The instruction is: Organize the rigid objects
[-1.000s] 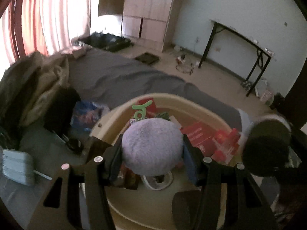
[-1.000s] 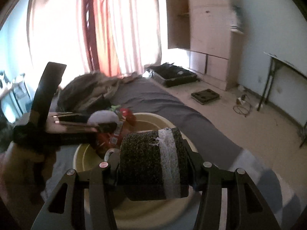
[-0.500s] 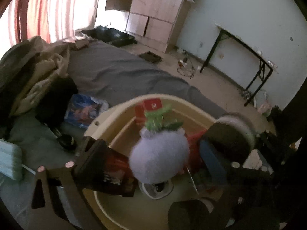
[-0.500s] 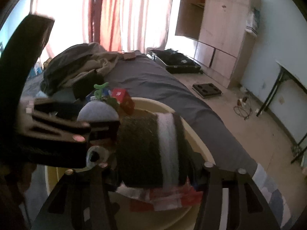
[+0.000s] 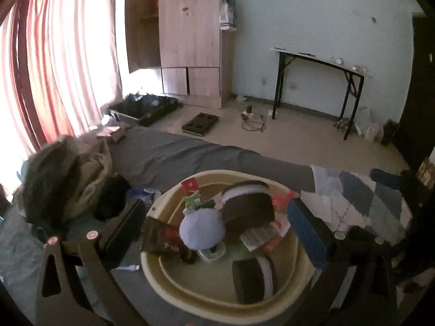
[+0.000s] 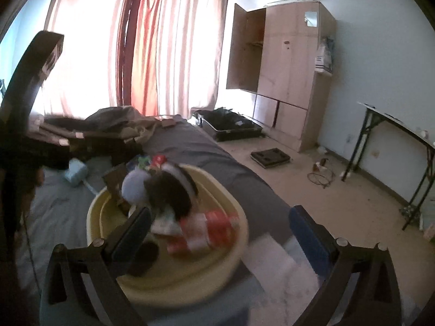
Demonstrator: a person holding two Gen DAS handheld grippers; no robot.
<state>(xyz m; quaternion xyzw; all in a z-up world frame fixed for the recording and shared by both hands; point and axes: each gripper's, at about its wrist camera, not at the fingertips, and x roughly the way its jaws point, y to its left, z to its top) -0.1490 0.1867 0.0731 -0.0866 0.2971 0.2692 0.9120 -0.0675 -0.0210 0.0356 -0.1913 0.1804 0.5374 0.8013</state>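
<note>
A cream basin (image 5: 217, 174) sits on the grey bed. In it lie a lilac fuzzy ball (image 5: 202, 229), a dark roll with a white band (image 5: 248, 203), a second dark roll (image 5: 254, 279), red packets (image 5: 277, 203) and a brown packet (image 5: 163, 241). My left gripper (image 5: 216, 209) hangs above the basin, its jaws opening wide with nothing gripped. My right gripper (image 6: 220, 217) is back from the basin (image 6: 163, 290), jaws also opening and empty. The right wrist view shows the ball (image 6: 134, 186), the roll (image 6: 174, 193) and the packets (image 6: 206, 231) blurred.
Piled clothes (image 5: 68, 176) lie on the bed left of the basin, a patterned blanket (image 5: 367, 190) to its right. A pale blue item (image 6: 76, 174) rests on the sheet. On the floor are an open suitcase (image 5: 146, 108) and a dark tray (image 5: 201, 122); a wardrobe (image 5: 190, 40) and folding table (image 5: 320, 62) stand behind.
The left gripper let go of the lilac ball and the right let go of the dark roll; both now lie in the basin. Both grippers opened wide and drew back and up.
</note>
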